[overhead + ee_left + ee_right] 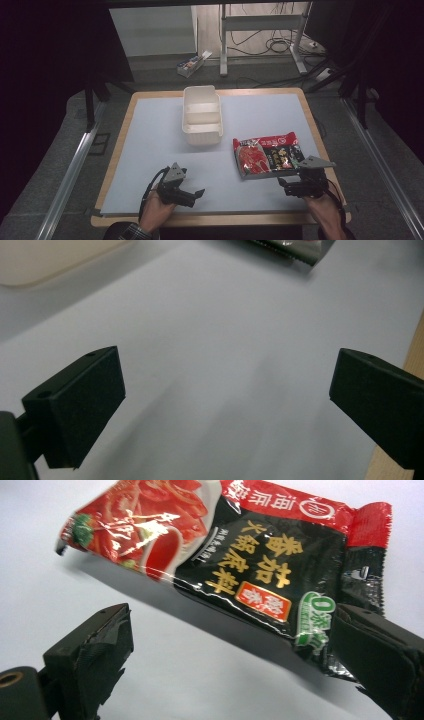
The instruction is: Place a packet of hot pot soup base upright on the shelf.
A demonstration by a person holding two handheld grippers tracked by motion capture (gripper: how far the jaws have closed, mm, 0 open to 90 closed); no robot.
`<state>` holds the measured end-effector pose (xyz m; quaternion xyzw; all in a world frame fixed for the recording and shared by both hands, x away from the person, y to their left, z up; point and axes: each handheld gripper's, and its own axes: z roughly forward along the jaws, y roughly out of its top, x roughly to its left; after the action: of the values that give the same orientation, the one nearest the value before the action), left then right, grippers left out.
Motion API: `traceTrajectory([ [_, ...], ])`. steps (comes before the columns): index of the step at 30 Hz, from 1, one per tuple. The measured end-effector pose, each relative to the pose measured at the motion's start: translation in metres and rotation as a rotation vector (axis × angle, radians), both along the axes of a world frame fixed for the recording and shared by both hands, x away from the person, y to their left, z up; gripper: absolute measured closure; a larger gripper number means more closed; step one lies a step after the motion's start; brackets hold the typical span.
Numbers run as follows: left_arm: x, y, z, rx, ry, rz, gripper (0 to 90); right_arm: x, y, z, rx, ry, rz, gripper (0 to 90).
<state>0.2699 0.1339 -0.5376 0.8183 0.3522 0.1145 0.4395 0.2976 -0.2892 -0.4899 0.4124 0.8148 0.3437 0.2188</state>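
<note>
- The tabletop point(150, 150), under a pale sheet, carries a white two-compartment container point(202, 116) toward the far side and a red-and-black sauce packet point(267, 154) near the right front edge.
- Step in hand, as I judge it: the approach to grasp the packet. The right hand-held gripper point(291, 187) sits just short of its near edge, jaws spread and empty.
- The next move calls for easing forward until both jaws straddle that edge, then closing.
- The left hand-held gripper point(192, 195) rests spread over bare sheet.
- The packet bears gold Chinese characters and a green "0" badge.
</note>
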Motion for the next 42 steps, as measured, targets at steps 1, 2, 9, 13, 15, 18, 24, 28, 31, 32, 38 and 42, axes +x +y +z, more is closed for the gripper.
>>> traceTrajectory([
  [1, 0.0, -0.001, 0.0, -0.002, 0.0, -0.005, 1.4, 0.001, -0.003, -0.001, 0.004, 0.001, -0.003, 4.3],
  [2, -0.001, -0.002, 0.0, -0.004, -0.003, -0.01, 1.4, 0.002, -0.006, -0.002, 0.013, 0.004, -0.007, 4.2],
  [9, -0.003, -0.008, 0.0, 0.008, -0.021, -0.056, 1.4, 0.005, -0.015, -0.004, 0.034, 0.007, -0.034, 4.4],
  [13, -0.004, -0.009, 0.0, 0.01, -0.032, -0.065, 1.4, 0.005, -0.017, -0.005, 0.038, 0.013, -0.033, 4.4],
  [15, -0.004, -0.008, 0.001, 0.011, -0.03, -0.061, 1.4, 0.006, -0.018, -0.005, 0.044, 0.013, -0.03, 4.4],
  [18, -0.004, -0.008, 0.001, 0.022, -0.026, -0.05, 1.7, 0.007, -0.017, -0.006, 0.048, 0.024, -0.026, 4.5],
  [24, -0.004, -0.01, 0.001, 0.07, -0.024, -0.036, 1.7, 0.009, -0.013, -0.005, 0.053, 0.038, -0.013, 4.5],
  [28, -0.004, -0.01, 0.001, 0.081, -0.03, -0.028, 1.7, 0.014, -0.009, -0.004, 0.048, 0.043, 0.004, 5.0],
  [31, -0.004, -0.011, 0.0, 0.088, -0.031, -0.025, 1.6, 0.018, -0.005, -0.004, 0.041, 0.05, 0.026, 5.2],
  [32, -0.004, -0.011, 0.0, 0.091, -0.031, -0.024, 1.6, 0.019, -0.003, -0.003, 0.04, 0.05, 0.032, 5.3],
  [38, -0.004, -0.012, 0.0, 0.097, -0.031, -0.027, 1.5, 0.029, 0.011, -0.002, 0.025, 0.056, 0.064, 5.0],
  [42, -0.004, -0.013, 0.0, 0.096, -0.031, -0.029, 1.5, 0.037, 0.021, -0.001, 0.014, 0.069, 0.07, 4.9],
])
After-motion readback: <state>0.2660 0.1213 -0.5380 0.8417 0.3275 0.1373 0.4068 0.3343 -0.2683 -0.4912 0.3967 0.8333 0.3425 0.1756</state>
